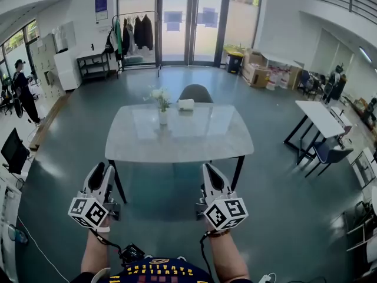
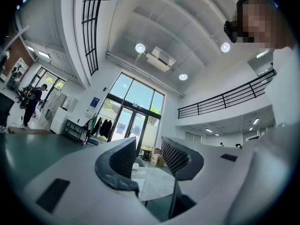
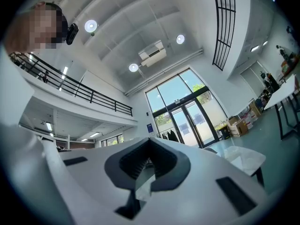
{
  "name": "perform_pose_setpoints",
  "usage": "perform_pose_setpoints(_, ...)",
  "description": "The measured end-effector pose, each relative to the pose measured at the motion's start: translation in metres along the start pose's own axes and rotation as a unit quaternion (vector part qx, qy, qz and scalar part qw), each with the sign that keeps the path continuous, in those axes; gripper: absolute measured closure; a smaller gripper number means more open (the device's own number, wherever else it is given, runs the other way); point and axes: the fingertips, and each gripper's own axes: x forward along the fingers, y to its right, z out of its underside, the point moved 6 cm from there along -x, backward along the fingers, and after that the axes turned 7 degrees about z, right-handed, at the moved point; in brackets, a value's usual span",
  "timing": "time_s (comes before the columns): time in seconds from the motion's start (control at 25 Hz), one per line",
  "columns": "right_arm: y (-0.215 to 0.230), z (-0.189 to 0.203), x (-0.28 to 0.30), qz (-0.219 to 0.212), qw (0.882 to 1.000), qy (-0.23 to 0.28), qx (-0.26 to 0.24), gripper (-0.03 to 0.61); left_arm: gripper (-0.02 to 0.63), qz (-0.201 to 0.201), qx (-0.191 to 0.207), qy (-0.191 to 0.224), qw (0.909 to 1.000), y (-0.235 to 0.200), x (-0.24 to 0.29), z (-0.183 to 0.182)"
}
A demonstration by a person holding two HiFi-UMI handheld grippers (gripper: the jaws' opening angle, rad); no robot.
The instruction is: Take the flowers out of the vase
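A small white vase (image 1: 162, 116) with pale flowers (image 1: 159, 96) stands on the far left part of the white table (image 1: 177, 143). A white box (image 1: 186, 104) sits beside it to the right. Both grippers hang well short of the table's near edge, tilted slightly upward. My left gripper (image 1: 102, 171) (image 2: 149, 146) is open, with only the table (image 2: 157, 182) showing through the gap. My right gripper (image 1: 210, 171) (image 3: 150, 142) has its tips together and holds nothing. In the right gripper view the table's corner (image 3: 243, 158) lies off to the right.
A dark chair (image 1: 196, 92) stands behind the table. A second white table (image 1: 321, 118) with a blue chair (image 1: 330, 155) is at the right. Cardboard boxes (image 1: 268, 72) line the back right, and a clothes rack (image 1: 132, 34) stands by the glass doors. A person (image 1: 23, 90) stands far left.
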Motion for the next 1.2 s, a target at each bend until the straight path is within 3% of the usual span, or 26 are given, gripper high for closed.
perform_pose_setpoints(0.24,0.029,0.015,0.004,0.002,1.000,-0.026,0.009,0.572,0.440,-0.009,0.001,-0.014,0.9999,0.013,0.009,0.019)
perform_pose_setpoints(0.48,0.038,0.047,0.023,0.002,0.998,-0.055,0.021,0.572,0.440,-0.023,-0.004,-0.031,0.9992,-0.009,0.018,0.040)
perform_pose_setpoints(0.72,0.047,0.057,0.073,0.021,0.997,-0.072,0.012,0.572,0.440,-0.007,-0.017,-0.035,0.9992,-0.049,0.063,0.046)
perform_pose_setpoints(1.2,0.034,0.082,0.199,0.060,0.995,-0.082,-0.003,0.572,0.440,0.041,-0.042,-0.027,0.9979,-0.170,0.169,0.033)
